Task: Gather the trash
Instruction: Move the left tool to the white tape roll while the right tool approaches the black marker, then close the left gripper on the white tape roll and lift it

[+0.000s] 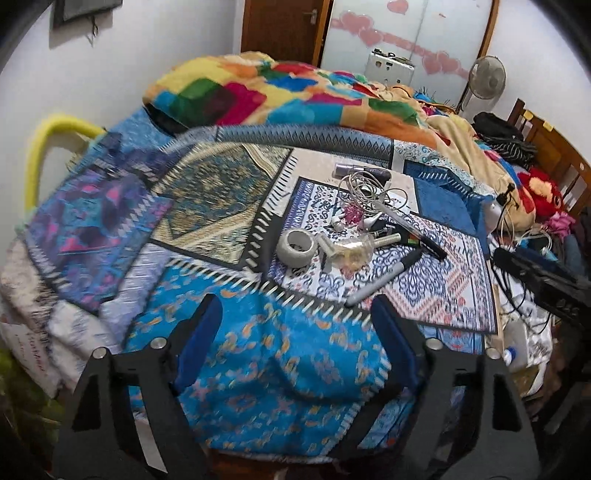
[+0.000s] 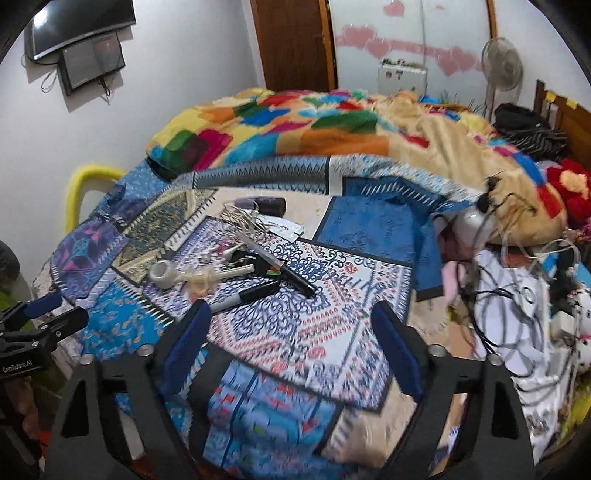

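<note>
Nearest the lens, the left tool [image 1: 295, 325] and right tool [image 2: 291, 328] are hanging wide apart, gripping nothing, over the patchwork bed [image 1: 258, 354]. The crumpled clear wrapper [image 1: 351, 251] is lying between tape roll [image 1: 297, 247] and markers [image 1: 388, 275], so a grab is risking dragging those along. Only the right view is showing the wall screen [image 2: 81, 33].

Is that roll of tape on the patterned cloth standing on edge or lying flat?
Lying flat. The roll of tape rests on one face on the patterned cloth, its hollow core facing up in both wrist views.
</note>
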The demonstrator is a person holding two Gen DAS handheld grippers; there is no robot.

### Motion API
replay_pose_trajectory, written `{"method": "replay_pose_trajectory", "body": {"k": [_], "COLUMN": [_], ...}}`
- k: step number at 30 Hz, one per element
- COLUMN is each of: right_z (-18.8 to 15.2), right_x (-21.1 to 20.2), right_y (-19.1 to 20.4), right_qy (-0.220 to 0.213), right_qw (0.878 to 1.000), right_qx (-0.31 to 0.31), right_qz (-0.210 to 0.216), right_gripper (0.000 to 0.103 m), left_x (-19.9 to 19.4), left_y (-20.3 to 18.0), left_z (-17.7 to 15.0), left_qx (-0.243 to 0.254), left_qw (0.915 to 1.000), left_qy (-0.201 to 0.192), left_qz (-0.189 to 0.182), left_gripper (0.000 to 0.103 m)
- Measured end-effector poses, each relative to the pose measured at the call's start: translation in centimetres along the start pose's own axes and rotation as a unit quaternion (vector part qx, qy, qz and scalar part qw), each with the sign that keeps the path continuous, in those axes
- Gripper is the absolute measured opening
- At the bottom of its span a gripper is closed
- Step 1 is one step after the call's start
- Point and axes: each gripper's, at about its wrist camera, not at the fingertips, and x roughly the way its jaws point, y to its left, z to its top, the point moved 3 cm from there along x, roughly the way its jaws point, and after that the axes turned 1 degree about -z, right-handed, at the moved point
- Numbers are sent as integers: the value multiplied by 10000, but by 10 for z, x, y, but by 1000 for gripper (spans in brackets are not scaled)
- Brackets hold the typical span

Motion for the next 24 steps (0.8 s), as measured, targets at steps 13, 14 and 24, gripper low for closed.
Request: {"method": "replay_pose_trajectory", "body": {"k": [13,14,24], "right_z": [20,21,17], "right_x": [95,98,111], "right_y": [-9,-9,-1], "right_qy": [718,734,751], "right_qw": [9948,9945,9917], "right_qx": [-399,-406,-750], "right_qz": [602,621,731], "right_gripper": [33,32,22], "left_x": [82,85,99], "left_y": [7,7,-4], "left_z": [29,30,38], "left_qx": [7,47,420], "left_qw": [9996,9995,9990], "left_qy": [158,161,110], "left_qz": [-233,-256,-145], "left_gripper": [44,43,34]}}
